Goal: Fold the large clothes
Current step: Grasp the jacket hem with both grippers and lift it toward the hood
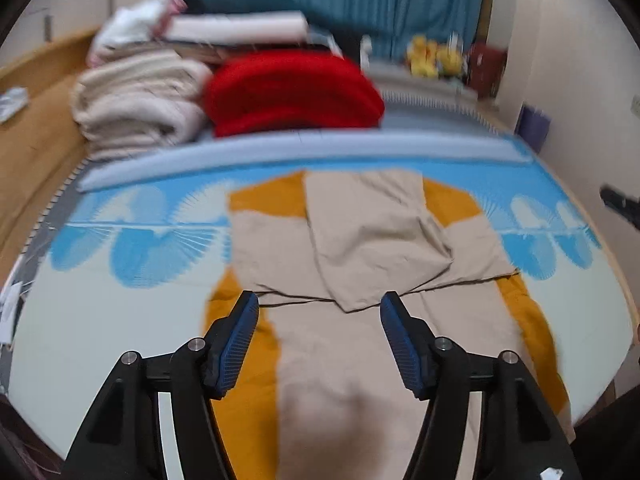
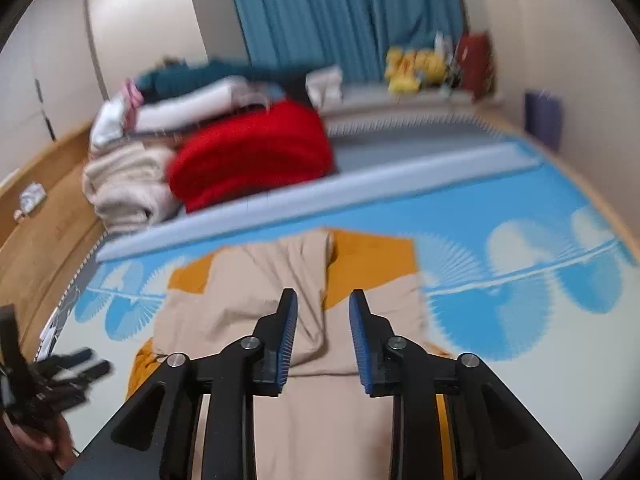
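The garment (image 1: pixel 352 240), one soft beige-and-mustard piece, lies flat on the blue-patterned bed (image 1: pixel 100 320) under both empty claws: left (image 1: pixel 319 306) spread wide, right (image 2: pixel 323 304) parted narrower, ribbed blue pads (image 2: pixel 289 332). Behind, one red blanket (image 1: pixel 292 92).

Bed: my blue-and-white patterned sheet (image 1: pixel 120 240).
Centre: beige-and-mustard garment (image 1: pixel 360 240), spread flat.
11 o'clock: red blanket (image 1: pixel 292 92), cream blanket (image 1: pixel 136 104), stacked linens (image 1: pixel 236 28).
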`<state>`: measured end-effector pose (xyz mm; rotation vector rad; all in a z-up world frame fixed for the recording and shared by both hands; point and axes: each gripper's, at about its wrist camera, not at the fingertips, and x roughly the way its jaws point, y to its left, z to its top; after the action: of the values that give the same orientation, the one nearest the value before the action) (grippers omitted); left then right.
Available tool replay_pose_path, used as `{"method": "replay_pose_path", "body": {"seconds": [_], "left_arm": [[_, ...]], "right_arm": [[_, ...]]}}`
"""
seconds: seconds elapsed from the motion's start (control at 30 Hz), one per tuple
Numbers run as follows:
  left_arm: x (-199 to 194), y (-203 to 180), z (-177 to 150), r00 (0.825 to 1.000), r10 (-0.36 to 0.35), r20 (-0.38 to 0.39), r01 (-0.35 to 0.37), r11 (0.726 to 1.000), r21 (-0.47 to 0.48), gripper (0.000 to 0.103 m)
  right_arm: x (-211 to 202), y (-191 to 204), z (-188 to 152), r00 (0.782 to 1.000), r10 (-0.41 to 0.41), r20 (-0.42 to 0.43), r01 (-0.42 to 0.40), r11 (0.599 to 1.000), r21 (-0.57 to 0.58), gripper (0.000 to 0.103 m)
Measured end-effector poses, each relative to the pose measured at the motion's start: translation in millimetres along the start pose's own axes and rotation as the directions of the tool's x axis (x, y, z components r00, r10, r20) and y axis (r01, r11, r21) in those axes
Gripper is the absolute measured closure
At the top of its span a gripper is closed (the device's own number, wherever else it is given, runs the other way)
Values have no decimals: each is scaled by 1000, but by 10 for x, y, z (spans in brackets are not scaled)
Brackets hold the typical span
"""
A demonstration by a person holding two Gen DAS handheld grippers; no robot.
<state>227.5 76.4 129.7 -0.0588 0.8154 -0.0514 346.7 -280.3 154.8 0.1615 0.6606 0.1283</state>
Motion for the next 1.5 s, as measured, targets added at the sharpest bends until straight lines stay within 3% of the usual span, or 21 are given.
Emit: {"method": "replay_pose_path", "body": {"seconds": [0.1,0.2,0.3,0.37,0.47,0.6,0.7,0.77,0.83,0.93,0.97,1.03,1.07,1.1,1.13,1.23,1.3,1.37,1.4,1.43,1.5], "left_arm": [[-441,400,-317,998,40,44,-37,998,-54,43],[-632,829,-695,999,34,15,-31,988,-154,43],[-509,1367,-1143,988,97,-121,-132,935,-328,51],[-408,1643,-1309,984,30,-177,-107,890,-444,54],[-144,1738,-1477,940,45,-338,-202,872,-446,54],[189,1605,-1806,879,-37,-475,-219,855,-471,53],[312,1569,-2141,840,45,-541,-331,832,-445,54],[382,1555,-2329,837,17,-546,-326,818,-474,54],[472,1500,-2438,837,21,-547,-318,832,-455,54],[588,1473,-2580,803,56,-593,-367,831,-418,64],[589,1462,-2594,807,50,-589,-366,824,-432,66],[562,1364,-2559,811,77,-580,-359,849,-388,94],[535,1333,-2547,815,87,-573,-355,857,-374,96],[463,1277,-2520,826,97,-555,-348,862,-368,99],[388,1226,-2481,839,110,-533,-344,866,-362,100],[144,1019,-2382,885,129,-448,-298,895,-332,100],[146,1044,-2495,875,97,-475,-288,892,-349,99],[326,1231,-2619,835,18,-549,-295,858,-420,94],[365,1334,-2637,828,-23,-560,-292,835,-466,91],[357,1454,-2653,831,-49,-554,-288,814,-504,90],[289,1656,-2610,869,-97,-485,-255,753,-607,84]], "right_arm": [[-705,-199,-217,999,-22,45,22,1000,-8,66],[-1044,-438,-588,998,-55,6,55,998,15,65],[-1133,-822,-1078,992,-108,-62,113,989,90,65],[-1070,-1045,-1400,971,-210,-116,220,972,80,65],[-920,-1349,-1708,951,-184,-248,221,966,133,65],[-784,-1636,-1937,917,-164,-363,256,940,224,63],[-687,-1773,-2237,863,-181,-472,324,915,241,61],[-621,-1822,-2498,823,-138,-551,325,910,257,59],[-533,-1809,-2682,786,-116,-607,328,910,252,59],[-437,-1771,-2906,740,-127,-660,340,918,205,59],[-401,-1755,-2977,730,-130,-671,338,922,189,59],[-363,-1739,-3058,724,-140,-675,330,930,160,60],[-360,-1717,-3070,723,-152,-674,328,934,142,69],[-364,-1682,-3082,724,-159,-672,318,940,120,100],[-377,-1661,-3082,726,-160,-669,309,945,108,100],[-609,-1686,-2952,785,-173,-595,319,936,148,101],[-780,-1794,-2875,816,-193,-544,355,911,209,101],[-795,-1872,-2925,795,-216,-567,396,892,217,101],[-752,-1886,-2976,770,-227,-595,416,888,199,101],[-708,-1877,-3022,743,-251,-621,437,884,166,101],[-663,-1821,-3041,720,-272,-639,452,882,133,100]]}}
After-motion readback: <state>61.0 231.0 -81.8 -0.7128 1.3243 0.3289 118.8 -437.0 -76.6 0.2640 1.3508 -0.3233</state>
